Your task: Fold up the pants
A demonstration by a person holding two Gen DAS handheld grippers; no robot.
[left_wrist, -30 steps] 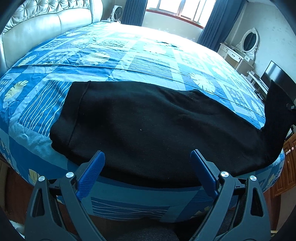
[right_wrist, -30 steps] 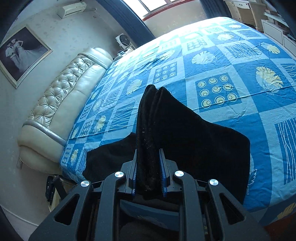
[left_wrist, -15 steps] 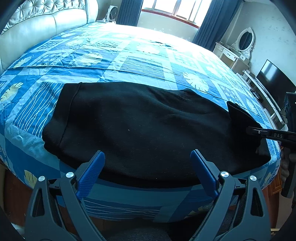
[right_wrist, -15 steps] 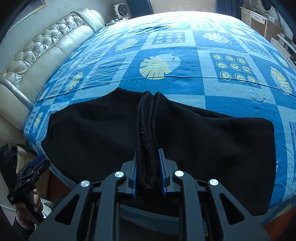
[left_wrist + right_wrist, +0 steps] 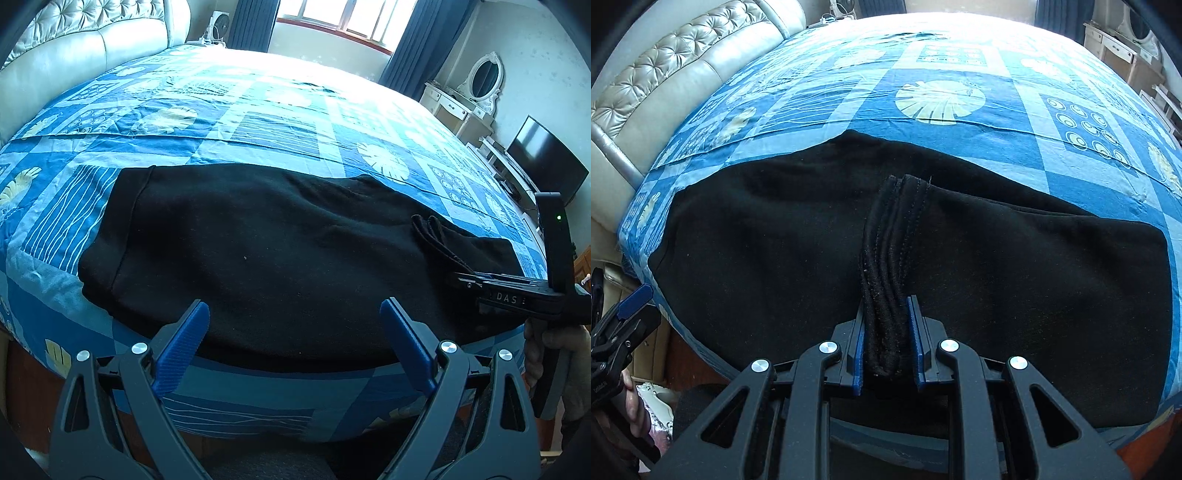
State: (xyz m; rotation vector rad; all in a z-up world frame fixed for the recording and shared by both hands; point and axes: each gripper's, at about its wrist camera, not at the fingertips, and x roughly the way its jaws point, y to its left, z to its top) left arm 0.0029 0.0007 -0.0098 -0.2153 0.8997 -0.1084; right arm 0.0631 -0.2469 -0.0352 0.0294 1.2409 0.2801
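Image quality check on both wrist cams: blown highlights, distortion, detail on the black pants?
Left wrist: window clips and washes out the far bedspread; heavy fisheye bend; pants nearly featureless black. Right wrist: same glare at the far bed edge, but hem stitching between the right gripper pads is sharp. No motion blur in either.

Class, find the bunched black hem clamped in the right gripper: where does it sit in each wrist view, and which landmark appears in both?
Left wrist view: the bunched hem is at the right, mid-height, leading into the right gripper.
Right wrist view: bottom centre, between the jaws.
Shared landmark: the tufted cream headboard, upper left in both.
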